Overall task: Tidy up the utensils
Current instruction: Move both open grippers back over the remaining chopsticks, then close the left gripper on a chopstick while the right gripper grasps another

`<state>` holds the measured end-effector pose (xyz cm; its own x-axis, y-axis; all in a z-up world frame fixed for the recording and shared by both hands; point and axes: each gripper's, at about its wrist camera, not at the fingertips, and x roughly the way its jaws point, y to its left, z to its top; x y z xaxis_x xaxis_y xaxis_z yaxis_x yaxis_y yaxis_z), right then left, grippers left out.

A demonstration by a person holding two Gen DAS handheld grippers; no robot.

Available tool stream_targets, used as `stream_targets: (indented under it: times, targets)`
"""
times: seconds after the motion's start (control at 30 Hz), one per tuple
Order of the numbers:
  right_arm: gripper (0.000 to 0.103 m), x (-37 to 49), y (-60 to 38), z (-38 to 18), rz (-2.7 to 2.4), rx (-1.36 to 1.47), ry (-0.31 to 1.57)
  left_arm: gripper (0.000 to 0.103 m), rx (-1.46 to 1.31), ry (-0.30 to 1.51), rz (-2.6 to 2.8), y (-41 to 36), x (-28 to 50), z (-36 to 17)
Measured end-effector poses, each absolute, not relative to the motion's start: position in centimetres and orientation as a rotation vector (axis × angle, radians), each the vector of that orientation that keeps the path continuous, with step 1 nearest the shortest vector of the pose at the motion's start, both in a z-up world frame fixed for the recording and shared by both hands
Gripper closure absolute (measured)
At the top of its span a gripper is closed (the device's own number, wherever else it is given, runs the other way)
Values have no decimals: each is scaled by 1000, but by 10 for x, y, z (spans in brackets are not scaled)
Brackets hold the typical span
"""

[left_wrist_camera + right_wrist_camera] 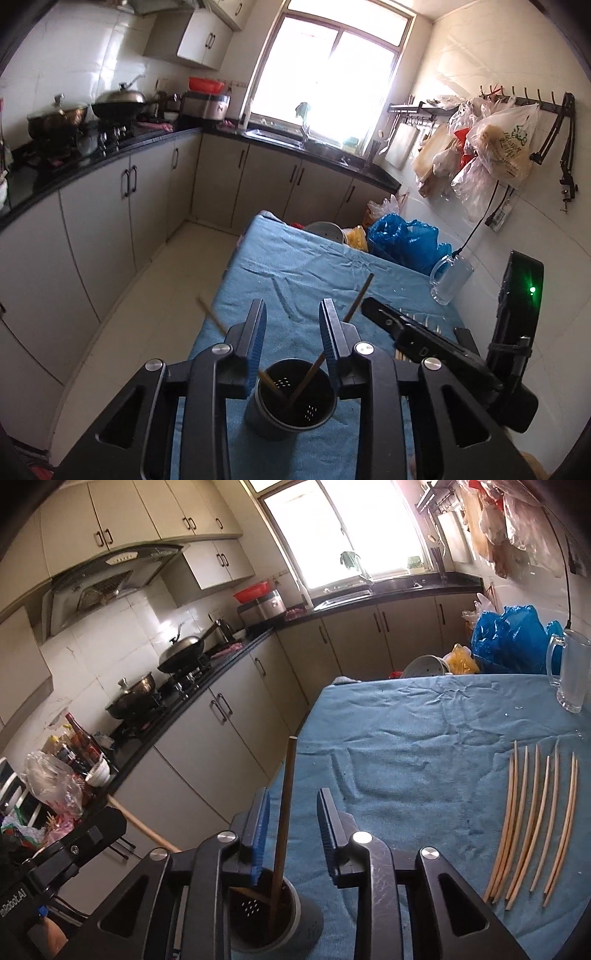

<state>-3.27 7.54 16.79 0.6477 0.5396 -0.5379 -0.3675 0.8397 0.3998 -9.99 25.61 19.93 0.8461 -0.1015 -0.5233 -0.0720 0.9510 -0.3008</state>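
A grey utensil cup (291, 400) stands on the blue cloth (295, 269) right under my left gripper (293, 314), which is open and empty above it. Two chopsticks (357, 298) lean inside the cup. In the right wrist view the cup (271, 917) sits below my right gripper (293, 805), which is open; a dark chopstick (287, 797) stands in the cup between the fingers. Several pale chopsticks (532, 823) lie in a row on the cloth at the right. The right gripper body (424, 338) shows in the left wrist view.
A glass mug (570, 672) stands at the table's far right. Blue plastic bags (509, 638), a metal pot (424, 666) and a yellow bag sit at the table's far end. Kitchen counters with pots run along the left. The floor lies left of the table edge.
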Motion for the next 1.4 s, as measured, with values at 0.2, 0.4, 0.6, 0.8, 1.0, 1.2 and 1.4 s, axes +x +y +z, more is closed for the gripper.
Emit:
stream_targets:
  times: [0.2, 0.4, 0.6, 0.8, 1.0, 1.2, 1.4]
  targets:
    - [59, -54, 35, 182, 495, 283, 633, 67, -280, 504, -61, 226, -135, 223]
    - [57, -69, -32, 167, 416, 284, 646, 57, -233, 535, -216, 161, -146, 219]
    - [57, -74, -130, 124, 251, 327, 732, 56, -224, 682, -331, 94, -111, 171]
    - [57, -71, -202, 80, 181, 412, 825, 69, -191, 847, -318, 53, -56, 103]
    - [57, -57, -211, 50, 208, 402, 890, 71, -132, 965, -312, 30, -18, 40]
    - [58, -42, -202, 29, 235, 339, 928, 87, -106, 1026, -317, 26, -4, 13]
    - [65, -34, -196, 20, 224, 307, 941, 88, -120, 1013, -327, 25, 6, 9]
